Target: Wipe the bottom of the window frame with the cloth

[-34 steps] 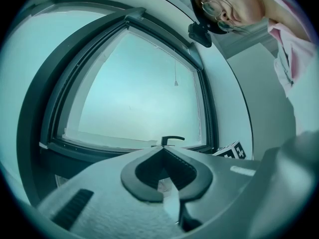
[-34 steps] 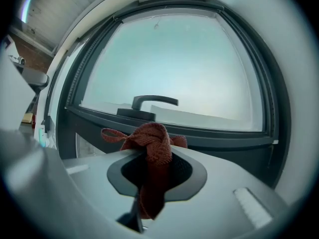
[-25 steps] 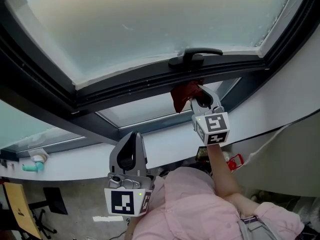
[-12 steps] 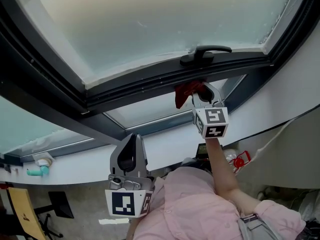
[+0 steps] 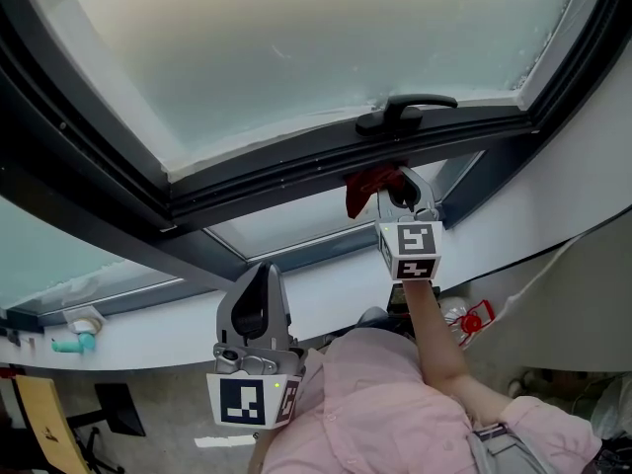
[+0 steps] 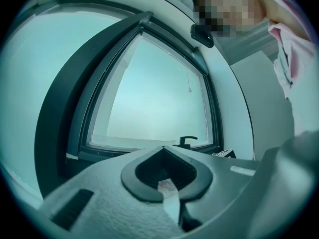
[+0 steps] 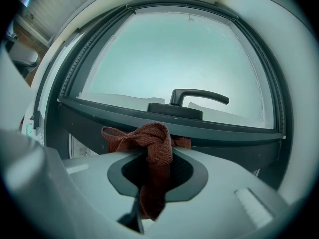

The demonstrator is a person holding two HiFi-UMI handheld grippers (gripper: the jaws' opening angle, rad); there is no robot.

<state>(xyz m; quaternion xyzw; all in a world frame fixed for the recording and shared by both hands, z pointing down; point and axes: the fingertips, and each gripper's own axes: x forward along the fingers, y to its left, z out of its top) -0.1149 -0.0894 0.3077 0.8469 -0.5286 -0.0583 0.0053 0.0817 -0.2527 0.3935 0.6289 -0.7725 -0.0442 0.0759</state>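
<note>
Clamps jaws of the right gripper tight, up at the dark bottom rail of the window frame, just under its handle, on a bunched red cloth, loose folds against the rail, seemingly ready to rub. Parks the left gripper low, well apart, jaws together on nothing, apparently unneeded.

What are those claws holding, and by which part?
The right gripper pinches the red cloth at its bunched middle; the left gripper holds nothing.
</note>
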